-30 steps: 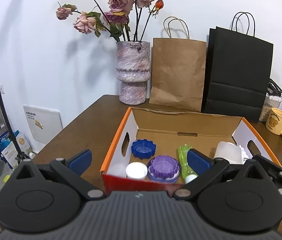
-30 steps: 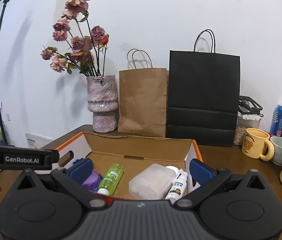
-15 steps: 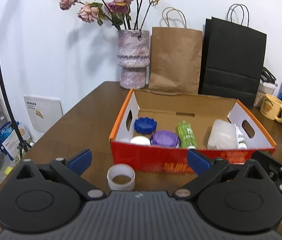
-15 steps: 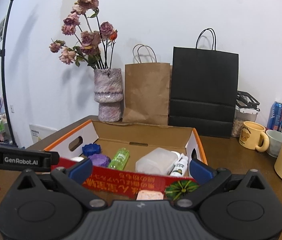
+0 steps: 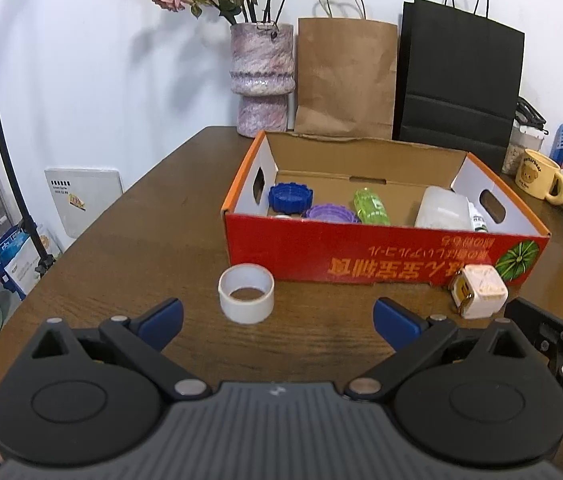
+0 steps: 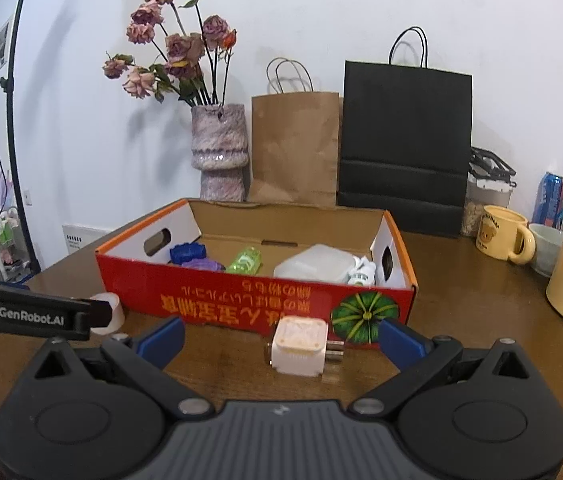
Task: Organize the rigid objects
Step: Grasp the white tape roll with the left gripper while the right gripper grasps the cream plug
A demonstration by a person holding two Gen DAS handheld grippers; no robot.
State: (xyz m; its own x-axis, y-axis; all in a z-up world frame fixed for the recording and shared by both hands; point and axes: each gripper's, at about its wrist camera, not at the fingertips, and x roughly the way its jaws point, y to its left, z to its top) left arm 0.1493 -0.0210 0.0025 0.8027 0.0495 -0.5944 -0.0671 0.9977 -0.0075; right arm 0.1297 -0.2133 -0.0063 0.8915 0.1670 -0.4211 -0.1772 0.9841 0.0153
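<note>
On the brown wooden table stands an open cardboard box with a red front wall and orange rims. Inside it, from left to right in the left wrist view, lie a blue ridged lid, a purple ridged lid, a green bottle, a frosted plastic container and a small white bottle (only its end shows beside the container).

Two things are outside the box, both on the table just in front of the red wall. A roll of white tape lies flat, with its hole upward, near the left end of the wall. A white charger plug lies near the watermelon picture at the right end — its metal prongs point to the right in the right wrist view.

The left gripper hangs above the table with its blue-tipped fingers spread wide and nothing between them; the tape is just ahead of it. The right gripper is also spread wide and holds nothing, and the plug lies between its fingertips — it seems not to touch them, though the view is not sure.

Behind the box stand a vase of dried roses, a brown paper bag and a black paper bag.
</note>
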